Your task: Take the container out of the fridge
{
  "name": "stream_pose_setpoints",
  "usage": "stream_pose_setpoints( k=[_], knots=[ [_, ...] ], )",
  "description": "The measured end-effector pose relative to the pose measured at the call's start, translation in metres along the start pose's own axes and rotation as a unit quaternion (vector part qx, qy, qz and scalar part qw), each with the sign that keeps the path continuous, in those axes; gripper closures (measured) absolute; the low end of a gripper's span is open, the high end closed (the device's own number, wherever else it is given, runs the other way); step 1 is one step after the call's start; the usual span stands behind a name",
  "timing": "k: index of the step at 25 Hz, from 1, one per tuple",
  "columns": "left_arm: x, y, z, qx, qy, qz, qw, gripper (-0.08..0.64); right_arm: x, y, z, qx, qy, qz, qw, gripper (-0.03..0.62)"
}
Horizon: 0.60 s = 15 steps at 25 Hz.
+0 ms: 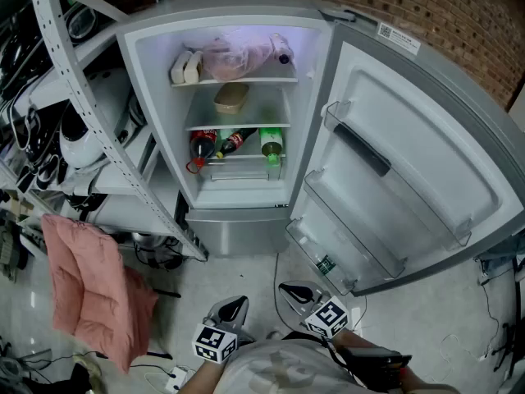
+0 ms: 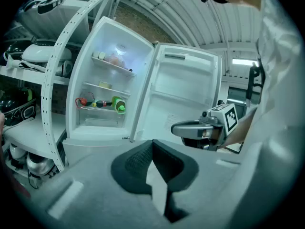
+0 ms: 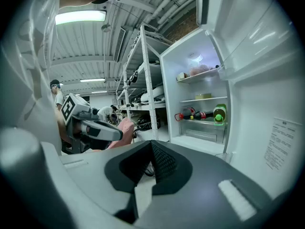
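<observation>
The fridge [image 1: 238,195] stands open in front of me. A tan lidded container [image 1: 232,97] sits alone on its middle shelf, small in the left gripper view [image 2: 106,85] and in the right gripper view [image 3: 204,96]. My left gripper [image 1: 233,308] and right gripper [image 1: 297,292] hover low over the floor, well short of the fridge and side by side. In each gripper's own view, the left gripper [image 2: 152,149] and the right gripper [image 3: 151,151] have their jaws pressed together with nothing between them.
The fridge door [image 1: 410,171] swings wide to the right, its door bins bare. Bottles [image 1: 234,142] lie on the lower shelf and a pink bag [image 1: 238,54] on the top one. A metal rack [image 1: 82,97] stands at the left, a pink cushion [image 1: 90,290] beneath it. Cables cross the floor.
</observation>
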<state>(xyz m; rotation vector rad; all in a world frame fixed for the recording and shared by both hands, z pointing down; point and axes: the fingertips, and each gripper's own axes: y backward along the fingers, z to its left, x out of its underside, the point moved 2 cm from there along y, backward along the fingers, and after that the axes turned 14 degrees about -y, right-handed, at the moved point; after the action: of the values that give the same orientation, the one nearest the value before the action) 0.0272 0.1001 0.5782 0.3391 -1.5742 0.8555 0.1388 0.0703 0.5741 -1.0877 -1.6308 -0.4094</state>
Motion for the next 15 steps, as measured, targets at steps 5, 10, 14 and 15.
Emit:
stream_pose_setpoints(
  k=[5, 10, 14, 15],
  knots=[
    [-0.001, -0.005, -0.038, -0.005, 0.001, 0.001, 1.0000, 0.557, 0.013, 0.041, -0.004, -0.001, -0.005, 0.001, 1.000, 0.586],
    [-0.003, -0.005, -0.061, -0.015, -0.003, 0.001, 0.9999, 0.557, 0.021, 0.056, 0.000, -0.019, 0.003, 0.002, 1.000, 0.586],
    [0.003, -0.003, -0.072, -0.021, -0.001, 0.009, 0.9997, 0.557, 0.025, 0.059, 0.004, -0.028, 0.001, -0.008, 1.000, 0.586],
    [0.004, -0.003, -0.075, -0.022, -0.001, 0.011, 0.9997, 0.557, 0.028, 0.060, 0.005, -0.028, 0.001, -0.005, 1.000, 0.586]
  ],
)
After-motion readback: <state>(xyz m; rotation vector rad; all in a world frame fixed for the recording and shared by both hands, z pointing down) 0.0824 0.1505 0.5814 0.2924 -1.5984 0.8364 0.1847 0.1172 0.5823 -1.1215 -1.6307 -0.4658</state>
